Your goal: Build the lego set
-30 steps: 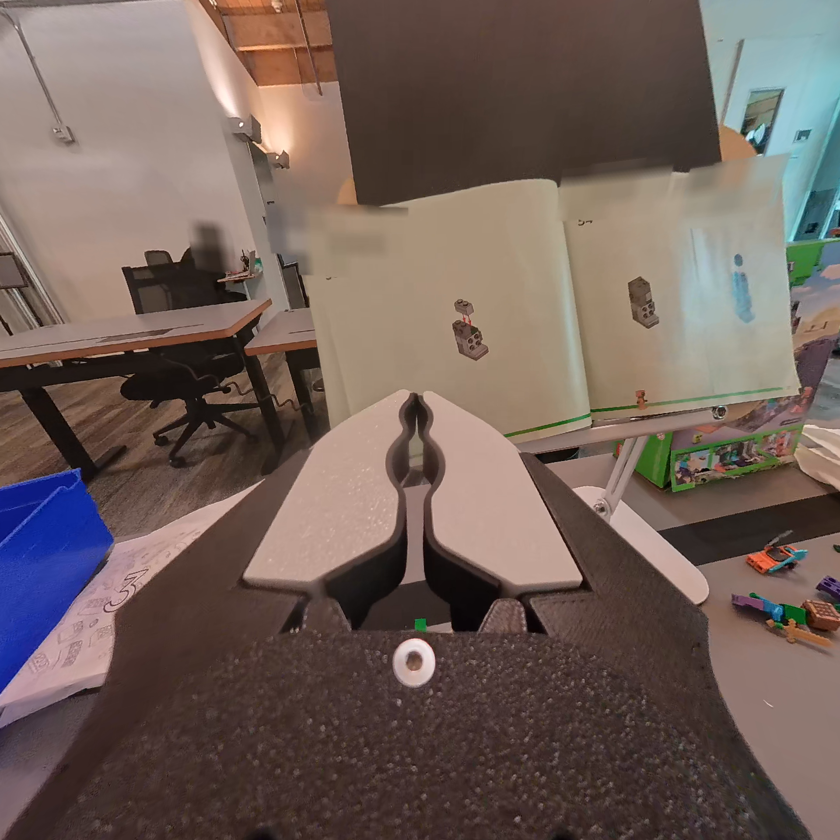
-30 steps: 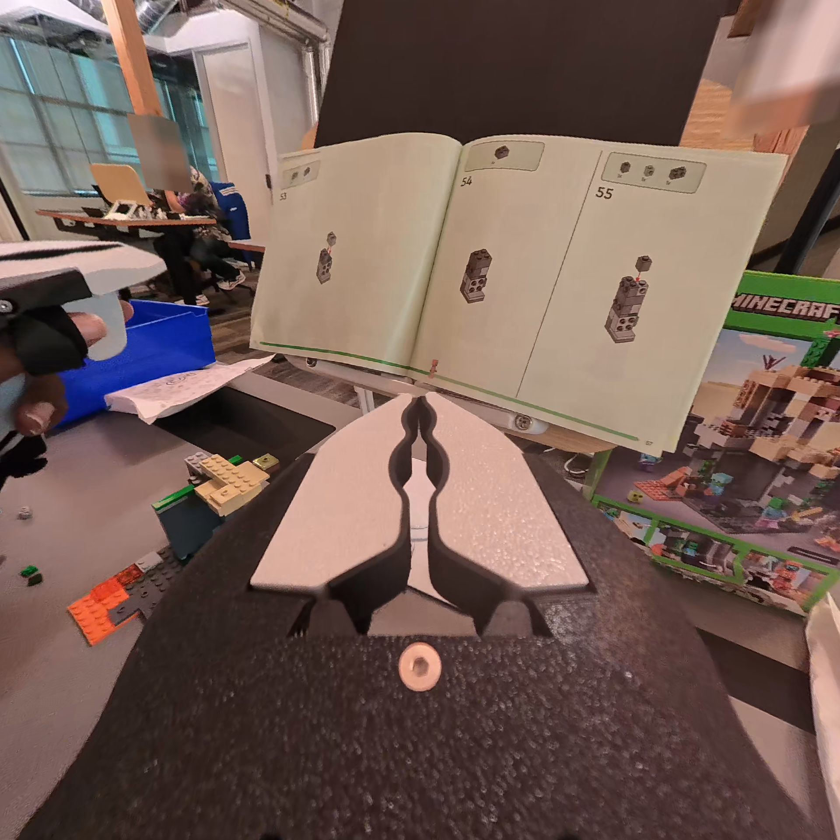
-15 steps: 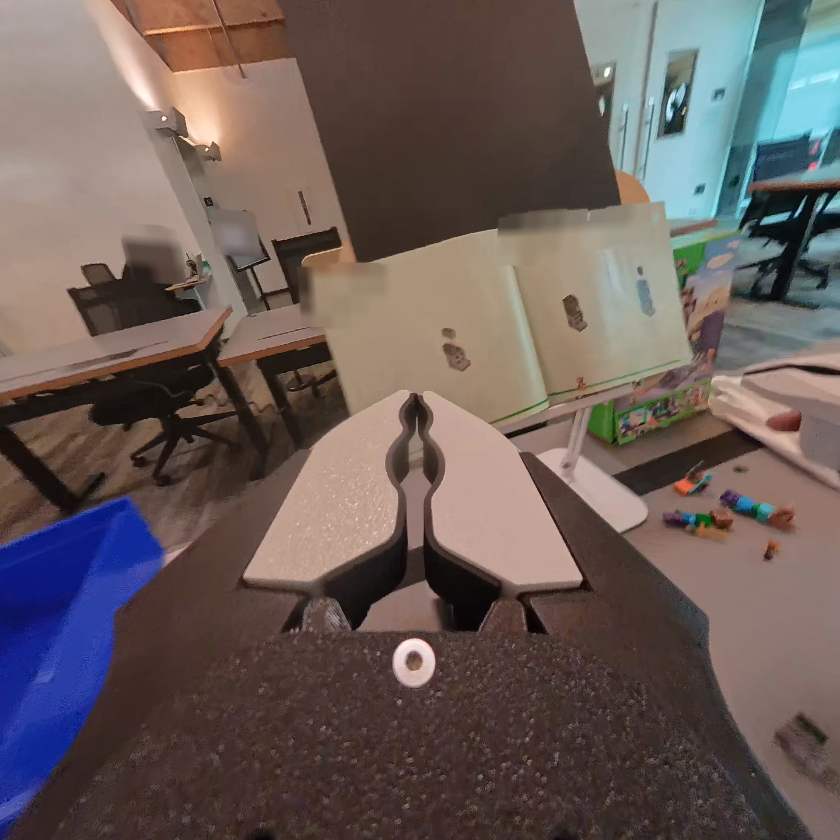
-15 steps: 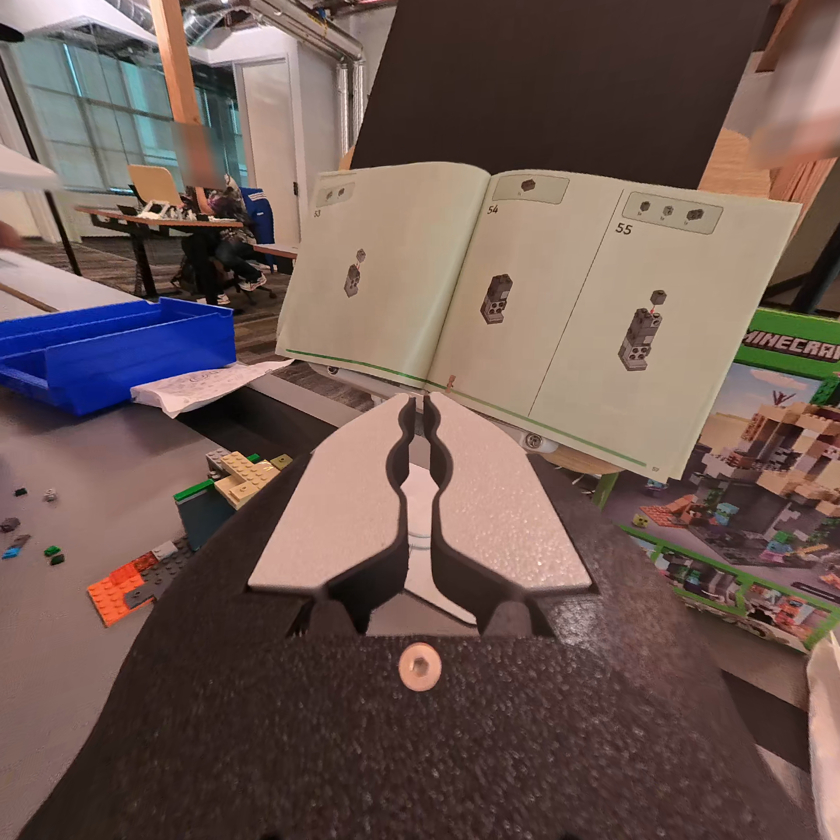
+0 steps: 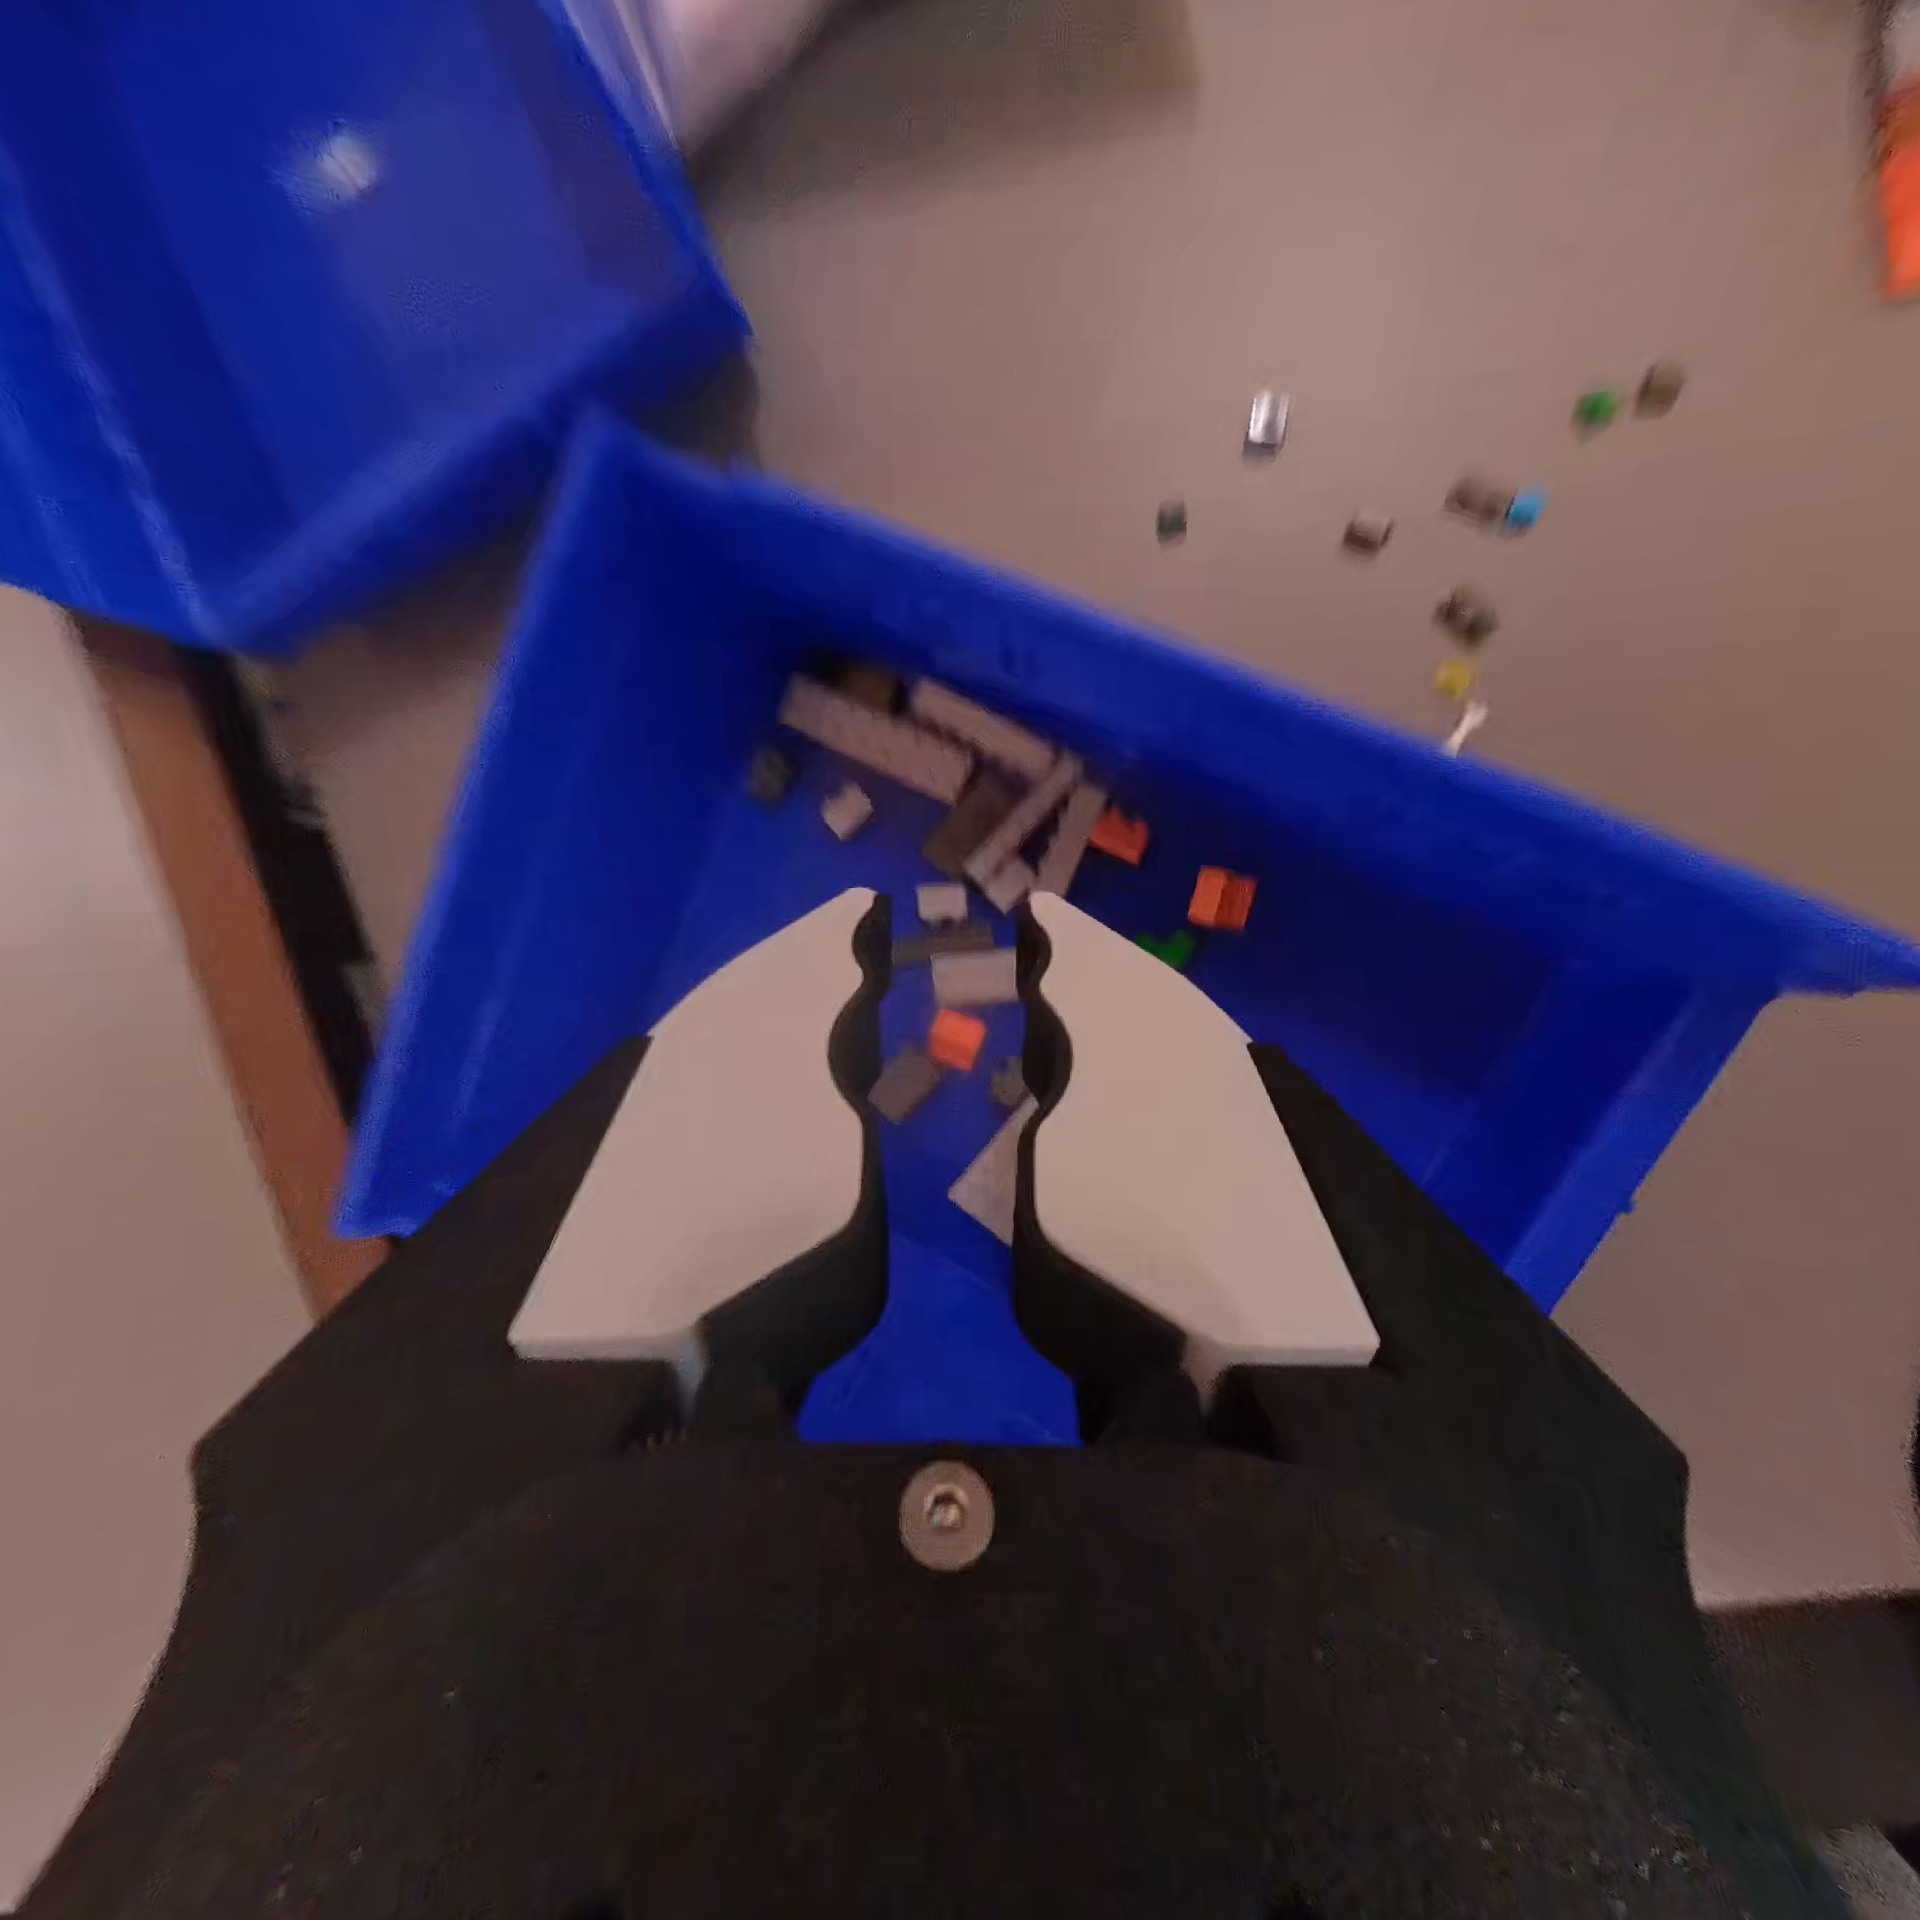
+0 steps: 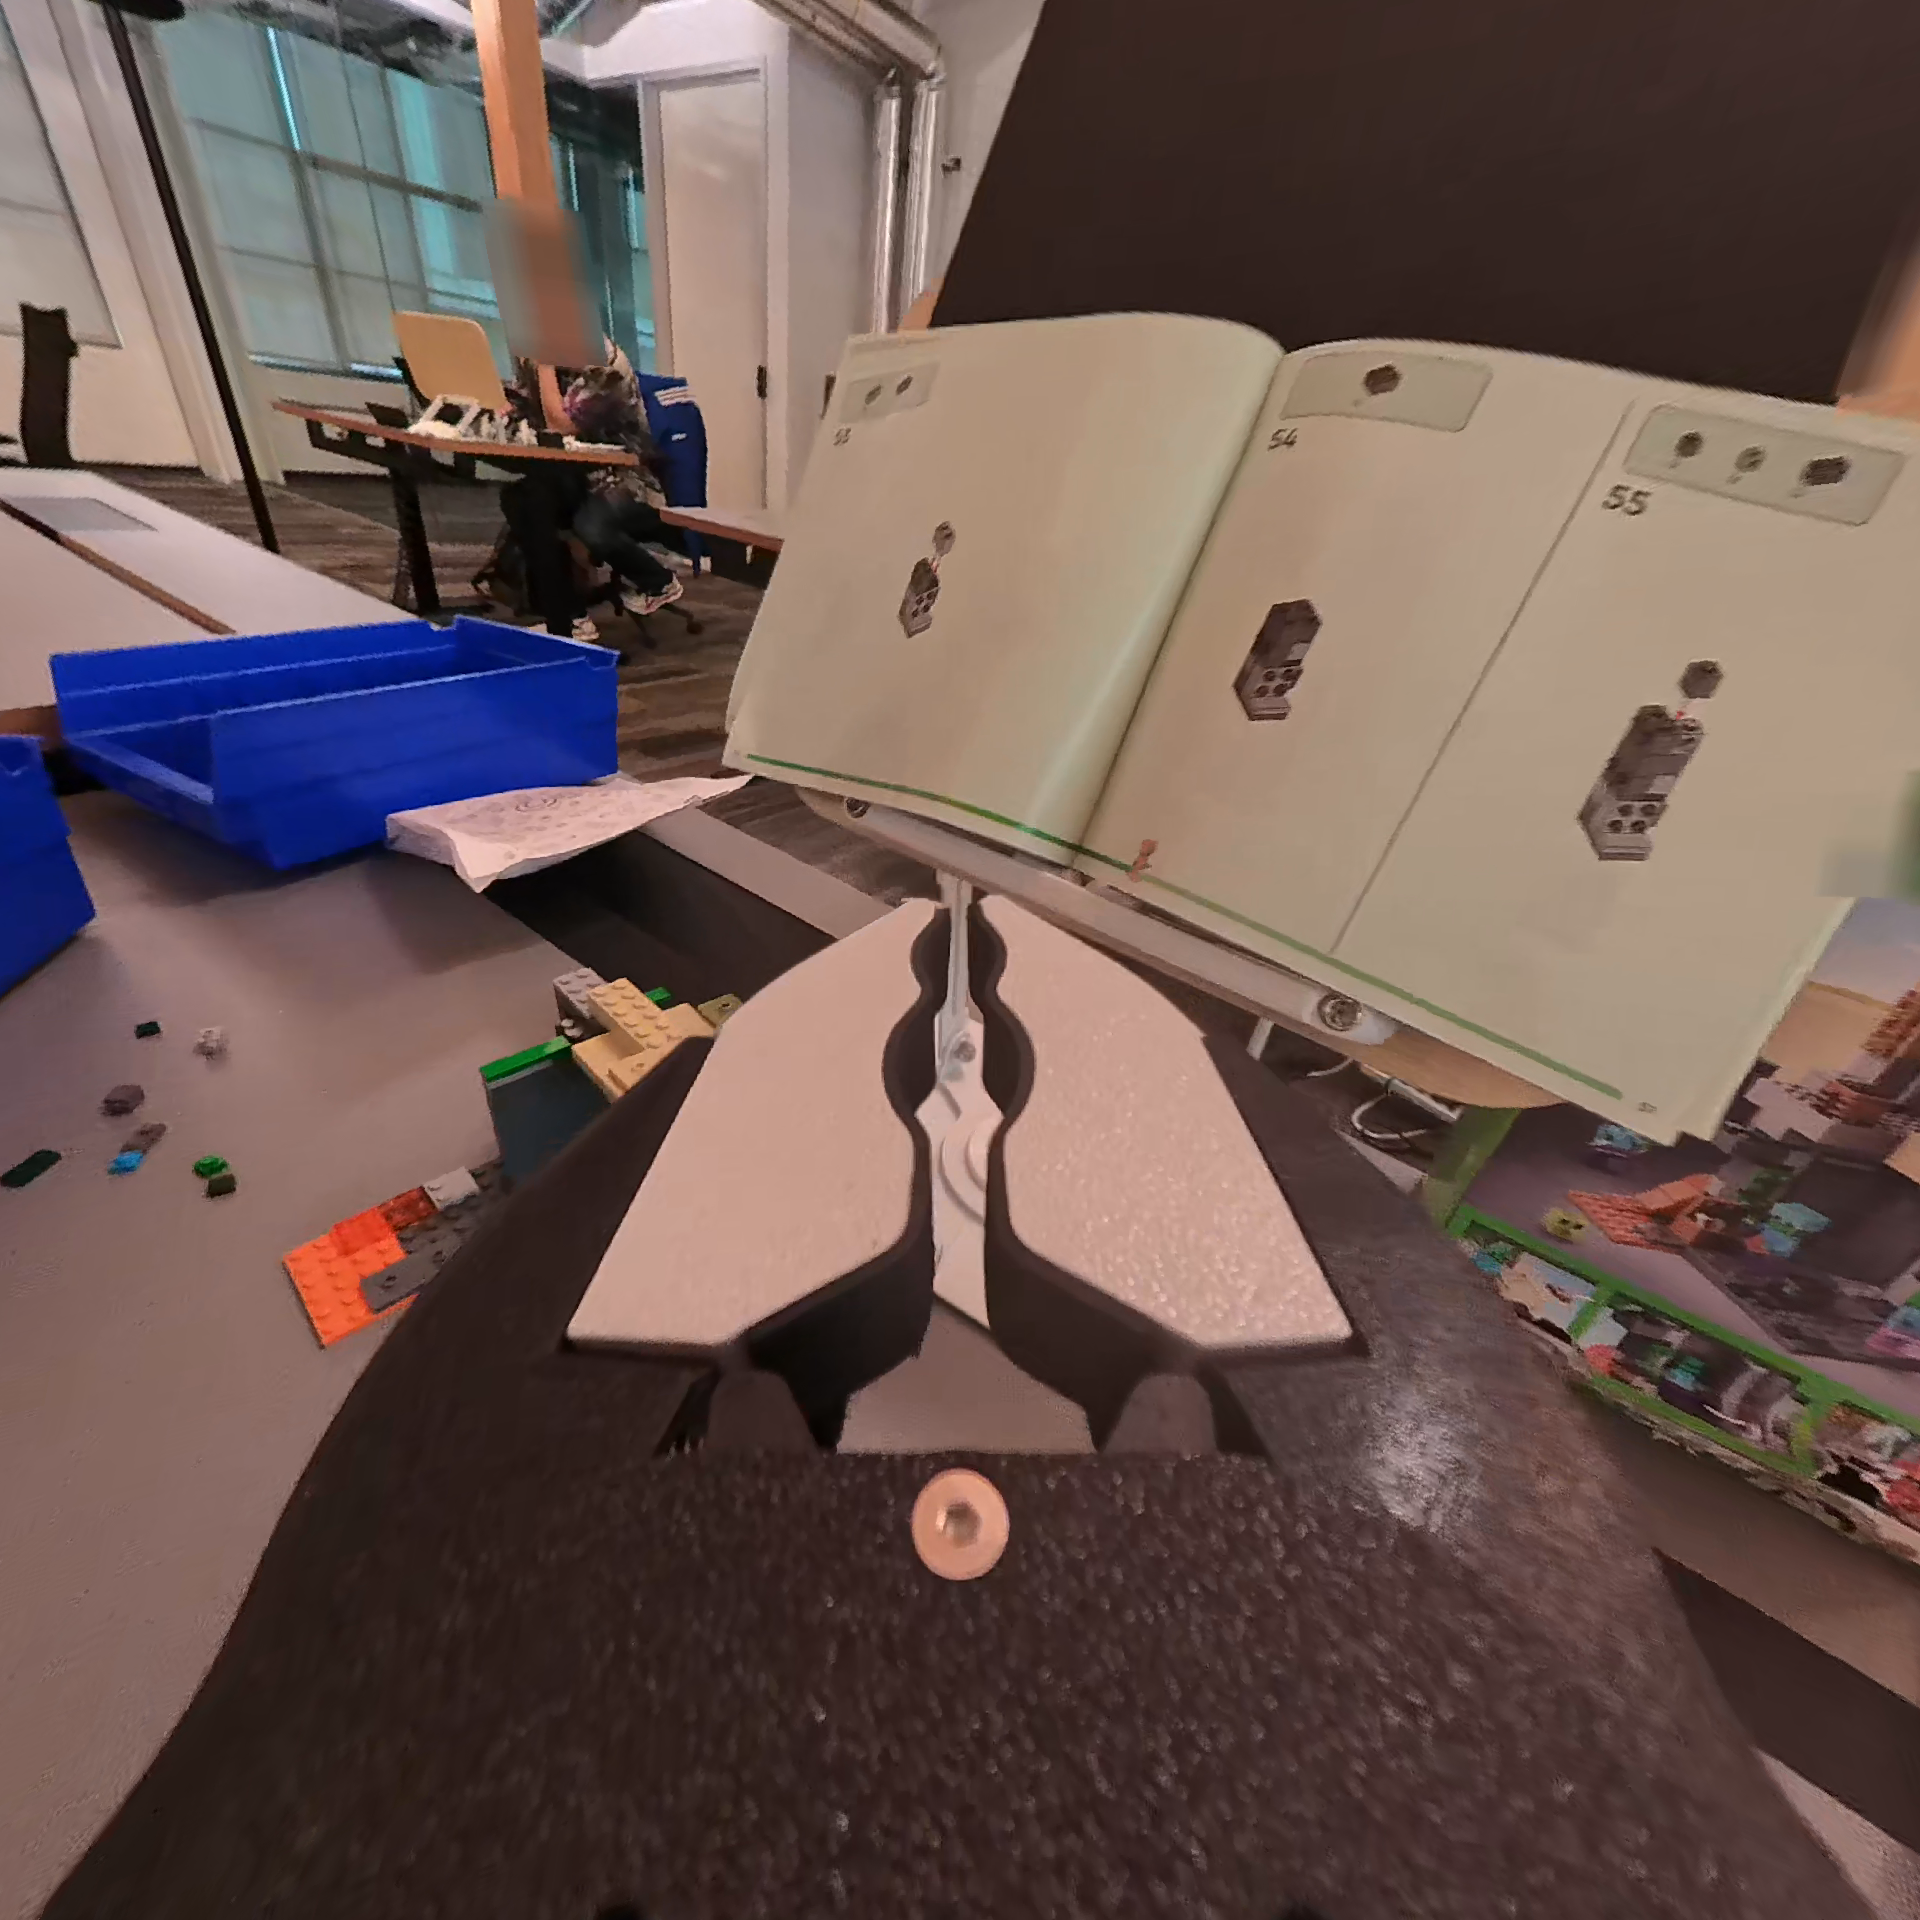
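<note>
left gripper (image 5: pixel 951 914) jaws parted, empty, over blue bin (image 5: pixel 1299 717) of loose bricks (image 5: pixel 977 779), right gripper (image 6: pixel 961 914) nearly closed, empty, facing instruction booklet (image 6: pixel 1299 665) on stand, partial build (image 6: pixel 613 1029) on table (image 6: pixel 208 1351), set box (image 6: pixel 1714 1247) right

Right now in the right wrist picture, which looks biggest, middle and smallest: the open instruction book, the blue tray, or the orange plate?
1. Open instruction book: clearly the largest in this view.
2. Blue tray: middle, though it sits farther from the camera, so its true size is unsure.
3. Orange plate: smallest, partly hidden behind the gripper body.
</note>
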### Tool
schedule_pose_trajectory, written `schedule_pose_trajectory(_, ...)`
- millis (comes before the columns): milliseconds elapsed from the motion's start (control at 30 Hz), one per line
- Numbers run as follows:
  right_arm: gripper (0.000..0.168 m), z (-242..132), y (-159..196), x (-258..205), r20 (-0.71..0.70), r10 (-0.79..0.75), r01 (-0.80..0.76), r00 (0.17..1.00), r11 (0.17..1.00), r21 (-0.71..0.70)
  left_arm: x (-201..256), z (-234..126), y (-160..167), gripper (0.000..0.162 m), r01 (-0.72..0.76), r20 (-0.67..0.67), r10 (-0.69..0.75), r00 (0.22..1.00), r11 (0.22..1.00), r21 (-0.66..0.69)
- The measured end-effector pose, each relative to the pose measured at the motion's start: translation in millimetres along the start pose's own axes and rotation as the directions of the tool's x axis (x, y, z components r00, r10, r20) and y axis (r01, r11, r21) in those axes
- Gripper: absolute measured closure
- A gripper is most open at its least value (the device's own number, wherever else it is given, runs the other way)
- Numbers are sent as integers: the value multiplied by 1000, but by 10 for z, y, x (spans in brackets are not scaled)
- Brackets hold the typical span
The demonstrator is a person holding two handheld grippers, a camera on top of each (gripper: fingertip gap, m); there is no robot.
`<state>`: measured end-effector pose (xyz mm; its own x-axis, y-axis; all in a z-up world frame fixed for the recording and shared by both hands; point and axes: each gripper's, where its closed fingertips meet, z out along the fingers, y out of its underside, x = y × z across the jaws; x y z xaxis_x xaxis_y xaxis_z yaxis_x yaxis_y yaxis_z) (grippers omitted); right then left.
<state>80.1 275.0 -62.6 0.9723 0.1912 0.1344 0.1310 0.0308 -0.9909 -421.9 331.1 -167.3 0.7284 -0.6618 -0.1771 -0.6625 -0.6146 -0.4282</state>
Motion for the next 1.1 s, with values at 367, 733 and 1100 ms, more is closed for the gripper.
schedule_pose_trajectory(367, 167, 22, 102, -159, 25, -109, 110, 994, 993, -31, -6, 880, 543, 138, -49, -88, 26, 996, 961, -272)
schedule_pose_trajectory(733, 167, 15, 111, -130, 37, -65, 66, 997, 997, -29, -89, 1052, 593, 148, 28, -85, -53, 995, 961, -276)
schedule_pose_trajectory(1100, 168, -16, 4, -330, 86, -95, 95, 992, 995, 5, -109, 745, 413, 155, -28, -20, 24, 999, 983, -182)
